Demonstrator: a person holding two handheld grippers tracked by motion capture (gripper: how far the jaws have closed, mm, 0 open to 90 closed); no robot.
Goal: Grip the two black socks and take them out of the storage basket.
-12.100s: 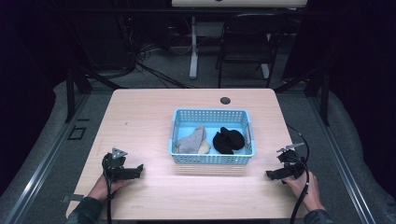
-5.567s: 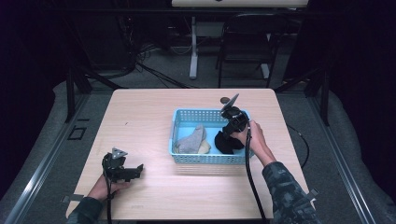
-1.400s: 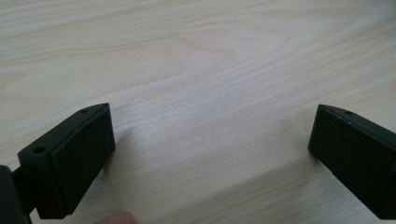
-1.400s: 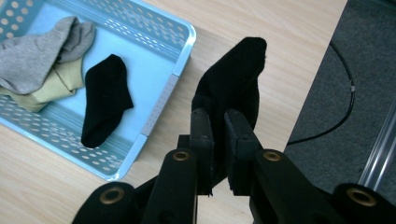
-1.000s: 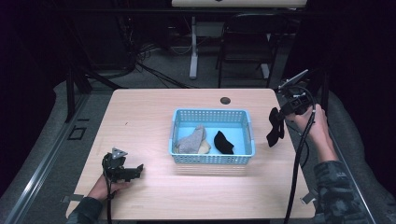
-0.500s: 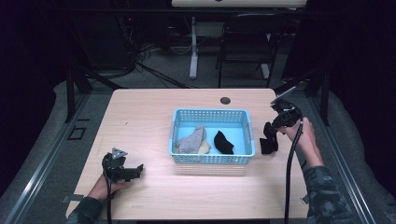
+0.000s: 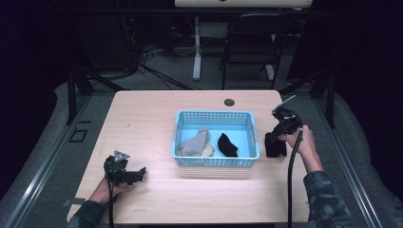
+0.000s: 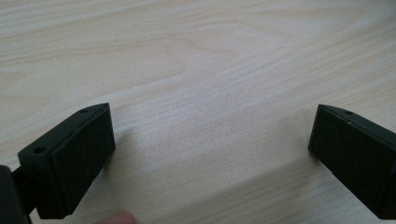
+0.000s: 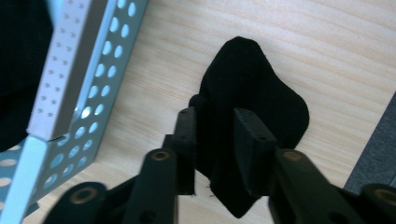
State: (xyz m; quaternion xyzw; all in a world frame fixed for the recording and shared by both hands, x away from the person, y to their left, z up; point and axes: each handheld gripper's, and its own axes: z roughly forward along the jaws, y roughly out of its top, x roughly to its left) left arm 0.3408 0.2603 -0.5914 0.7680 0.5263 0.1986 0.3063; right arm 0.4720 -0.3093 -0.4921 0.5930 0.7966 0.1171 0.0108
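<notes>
As its jaws pinch one black sock (image 9: 254,100) beside the blue basket (image 7: 253,137), apparently for sorting out, right hand-held gripper (image 9: 215,135) grips; left hand-held gripper (image 8: 210,154) rests wide, idle, on counter (image 7: 157,114).

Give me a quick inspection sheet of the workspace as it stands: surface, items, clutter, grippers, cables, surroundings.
Surface: light wooden table, round dark grommet hole near its far edge.
Job's things: blue perforated basket holding a grey sock, a pale sock and a black sock; another black sock just outside the basket's right side, touching the table.
Clutter: nothing seen.
Grippers: left gripper open, low over bare table; right gripper shut on the outside black sock.
Cables: one trails from each gripper toward the person.
Surroundings: dark room, chair behind the table.
</notes>
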